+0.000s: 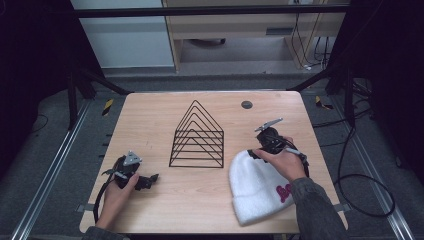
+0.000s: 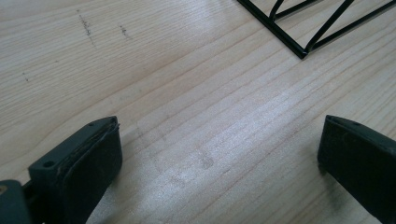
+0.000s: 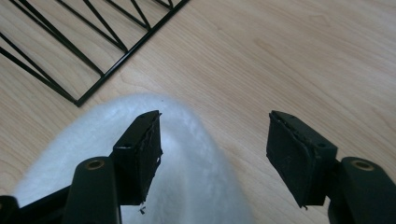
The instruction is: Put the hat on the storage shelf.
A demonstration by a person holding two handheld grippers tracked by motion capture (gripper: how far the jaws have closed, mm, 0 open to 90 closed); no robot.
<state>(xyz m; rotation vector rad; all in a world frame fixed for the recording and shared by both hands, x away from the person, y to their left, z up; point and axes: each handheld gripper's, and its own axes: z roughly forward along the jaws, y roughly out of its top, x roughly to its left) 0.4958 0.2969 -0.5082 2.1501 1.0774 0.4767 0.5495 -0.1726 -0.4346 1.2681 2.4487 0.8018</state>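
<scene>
A white fuzzy beanie (image 1: pixel 257 190) with a pink mark near its brim lies on the front right of the wooden table (image 1: pixel 150 115). My right gripper (image 1: pixel 255 152) hovers at the beanie's crown. In the right gripper view its jaws (image 3: pixel 215 135) stand apart, one over the white beanie (image 3: pixel 187 154), the other over bare wood, and neither pad presses on it. A black wire rack (image 1: pixel 196 137) with peaked frames stands mid-table. My left gripper (image 1: pixel 150 180) rests at the front left, its jaws (image 2: pixel 219 140) wide with only wood between them.
A corner of the wire rack (image 2: pixel 303 28) lies ahead of the left jaws, and the rack's base (image 3: pixel 93 46) is just beyond the beanie. A round black cap (image 1: pixel 246 104) sits in the tabletop at the back right. Cables trail off the table's right side.
</scene>
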